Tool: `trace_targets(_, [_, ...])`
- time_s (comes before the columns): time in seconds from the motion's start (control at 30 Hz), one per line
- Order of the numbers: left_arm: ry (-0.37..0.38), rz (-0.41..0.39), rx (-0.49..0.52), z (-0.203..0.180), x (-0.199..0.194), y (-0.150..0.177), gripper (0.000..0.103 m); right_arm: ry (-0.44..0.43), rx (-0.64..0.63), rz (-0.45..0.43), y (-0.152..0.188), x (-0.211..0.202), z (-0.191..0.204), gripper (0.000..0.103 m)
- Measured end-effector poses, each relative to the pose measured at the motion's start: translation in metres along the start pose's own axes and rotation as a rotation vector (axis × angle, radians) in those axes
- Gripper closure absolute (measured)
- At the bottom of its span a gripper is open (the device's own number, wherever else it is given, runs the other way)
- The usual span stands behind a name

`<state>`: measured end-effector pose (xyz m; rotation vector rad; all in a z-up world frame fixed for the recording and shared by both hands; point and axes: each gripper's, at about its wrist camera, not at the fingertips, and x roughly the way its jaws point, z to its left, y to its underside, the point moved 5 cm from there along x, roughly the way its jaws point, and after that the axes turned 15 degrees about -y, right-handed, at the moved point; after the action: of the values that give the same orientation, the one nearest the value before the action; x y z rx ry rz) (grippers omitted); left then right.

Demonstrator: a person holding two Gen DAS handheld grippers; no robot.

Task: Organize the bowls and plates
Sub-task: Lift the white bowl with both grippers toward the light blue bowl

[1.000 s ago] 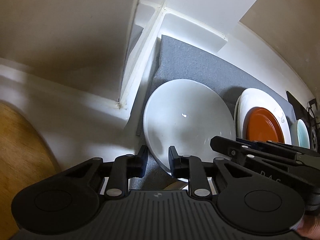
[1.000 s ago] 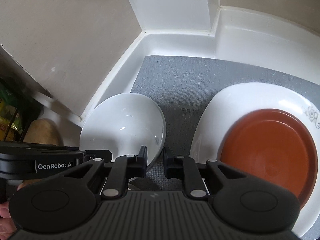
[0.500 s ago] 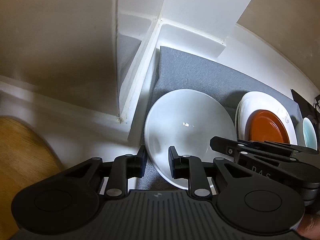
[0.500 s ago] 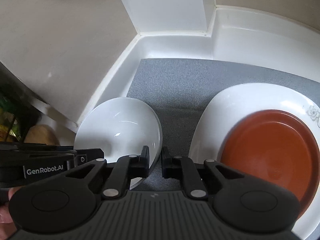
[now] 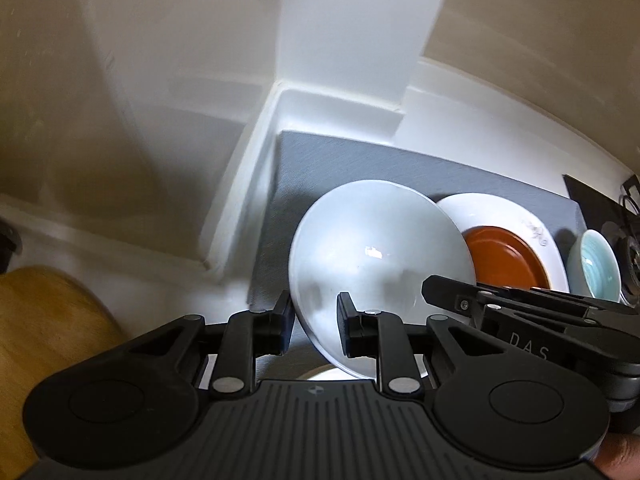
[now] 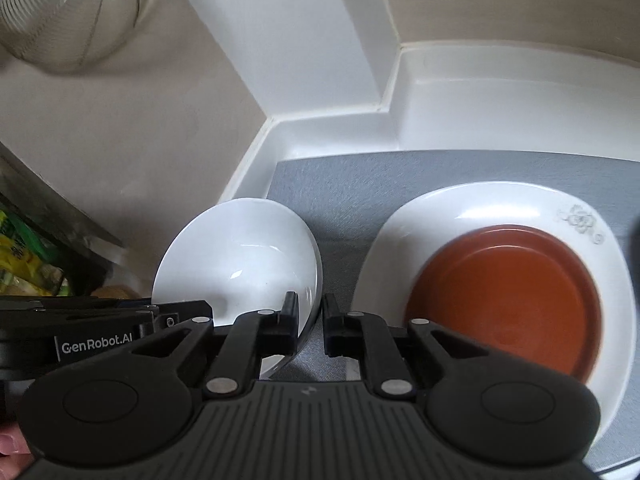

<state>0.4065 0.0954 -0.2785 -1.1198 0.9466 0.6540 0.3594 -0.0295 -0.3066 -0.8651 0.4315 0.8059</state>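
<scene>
While both tongs grip the white bowl (image 5: 376,256) by its near rim, the bowl hangs tilted above the grey mat (image 6: 352,184). The left tongs (image 5: 313,320) clamp one side of the rim; the right tongs (image 6: 310,322) are pinched nearly closed on the other side. Just beside the bowl, a white plate (image 6: 460,216) rests on the mat and carries an orange plate (image 6: 508,296). A teal bowl (image 5: 598,266) stands beyond them. A white tray wall (image 6: 472,124) borders the mat.
</scene>
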Motion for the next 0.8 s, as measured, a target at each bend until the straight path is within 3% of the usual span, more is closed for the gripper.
trace_targets(0.4, [0.038, -0.063, 0.141, -0.086, -0.060, -0.009, 0.079, 0.047, 0.058, -0.148, -0.002, -0.099, -0.034, 0.090])
trace_targets(0.8, [0.208, -0.114, 0.305, -0.214, -0.112, -0.031, 0.079, 0.201, 0.136, -0.366, -0.019, -0.227, -0.108, 0.091])
